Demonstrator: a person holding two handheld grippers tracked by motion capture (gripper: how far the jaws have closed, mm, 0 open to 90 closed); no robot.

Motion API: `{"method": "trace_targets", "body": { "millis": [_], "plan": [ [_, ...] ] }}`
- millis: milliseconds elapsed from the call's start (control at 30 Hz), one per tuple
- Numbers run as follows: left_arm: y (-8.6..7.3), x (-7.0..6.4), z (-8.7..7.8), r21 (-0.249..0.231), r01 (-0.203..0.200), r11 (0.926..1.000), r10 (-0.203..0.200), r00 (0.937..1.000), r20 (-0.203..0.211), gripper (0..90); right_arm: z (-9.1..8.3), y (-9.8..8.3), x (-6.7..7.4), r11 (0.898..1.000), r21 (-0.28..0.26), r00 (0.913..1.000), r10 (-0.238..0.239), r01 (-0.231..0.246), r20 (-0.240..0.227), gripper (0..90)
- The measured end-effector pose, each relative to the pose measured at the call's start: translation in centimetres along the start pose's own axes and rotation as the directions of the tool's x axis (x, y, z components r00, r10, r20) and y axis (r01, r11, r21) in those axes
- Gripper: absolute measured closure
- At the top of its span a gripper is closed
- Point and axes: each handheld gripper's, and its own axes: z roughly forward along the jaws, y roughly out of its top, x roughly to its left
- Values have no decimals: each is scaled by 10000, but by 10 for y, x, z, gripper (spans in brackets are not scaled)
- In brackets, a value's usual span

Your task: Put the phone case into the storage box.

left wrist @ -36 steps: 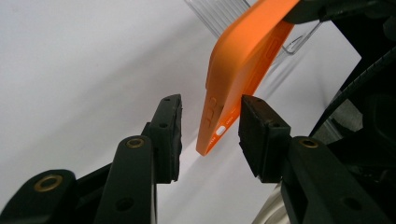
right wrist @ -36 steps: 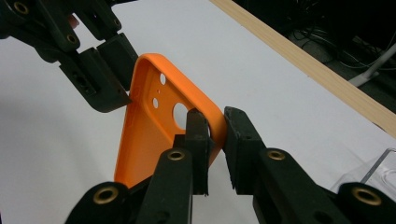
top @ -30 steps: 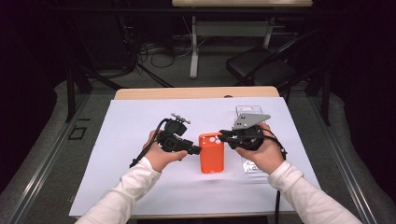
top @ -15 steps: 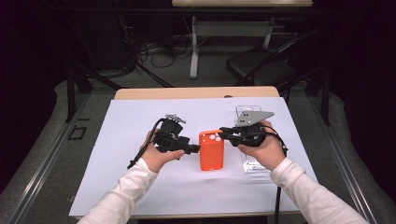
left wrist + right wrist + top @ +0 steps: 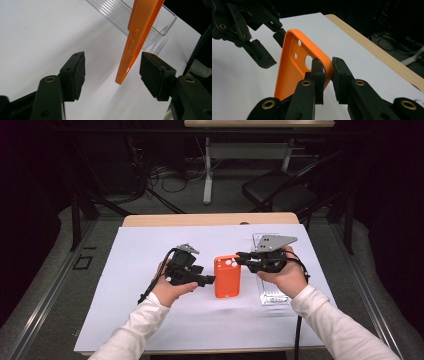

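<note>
orange case [image 5: 227,276] hangs above the white sheet [image 5: 125,270], between the two hands, with the clear tray [image 5: 272,295] just beside it on the person's right. the right gripper [image 5: 327,67] is pinched tight on one corner of the case, by the camera cut-outs. the left gripper [image 5: 112,72] has just been opening: its jaws stand apart with the lower edge of the case between them, and neither pad presses on it.

from here the whole case rides on that single corner pinch. i judge it could swing or slip out if the right hand tilts, since soft rubbery plastic bends under a narrow grip. if the left gripper draws off carelessly, a pad [image 5: 152,72] could snag the edge and drag the case out of the right hold.

hard to make out: in the high view the right hand [image 5: 280,275] covers part of the tray, so what lies inside is unclear. the left gripper view cuts off the top of the case. whether its bottom touches the sheet cannot be told.
</note>
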Motion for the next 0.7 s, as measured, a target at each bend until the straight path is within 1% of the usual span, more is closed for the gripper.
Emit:
{"method": "trace_targets", "body": {
  "millis": [33, 100, 200, 267, 300, 367, 433, 500, 567, 633, 700],
  "plan": [
    [-1, 1, 0, 5, 13, 10000, -13, 10000, -25, 357, 0, 0, -1, 10000, -37, 10000, -41, 41, 25, 802],
    [-2, 1, 1, -61, -2, 10000, 2, 10000, -12, 306, -1, 0, -2, 9999, -88, 9999, -106, 106, 21, 802],
    [-5, 2, 1, -190, 53, 9998, -52, 10000, 65, 283, -2, 0, -4, 9997, -165, 9998, -202, 203, 58, 803],
    [-7, 2, 1, -207, 21, 9998, -22, 10000, -65, 256, -2, 0, -6, 9995, -178, 9996, -240, 242, 123, 803],
    [-8, 2, 2, -300, 57, 9995, -60, 9999, -105, 255, -2, 0, -6, 9994, -182, 9994, -297, 300, 163, 803],
    [-9, 3, 1, -435, 113, 9990, -116, 9999, -53, 230, -2, 0, -7, 9989, -182, 9989, -431, 434, 200, 803],
    [-10, 4, 1, -624, 298, 9976, -298, 9996, 22, 218, -2, 1, -8, 9978, -242, 9980, -607, 612, 199, 803],
    [-10, 6, 1, -848, 472, 9953, -468, 9989, 64, 202, -2, 2, -9, 9976, -257, 9978, -633, 637, 176, 803],
    [-10, 7, 2, -904, 640, 9939, -634, 9979, 90, 200, -2, 2, -11, 9975, -272, 9977, -648, 652, 181, 803],
    [-11, 7, 2, -996, 721, 9924, -713, 9974, 116, 195, -1, 3, -13, 9973, -286, 9975, -664, 671, 228, 803],
    [-11, 8, 1, -1022, 673, 9925, -670, 9977, 72, 188, -2, 5, -14, 9971, -288, 9973, -691, 698, 261, 802]
  ]
}}
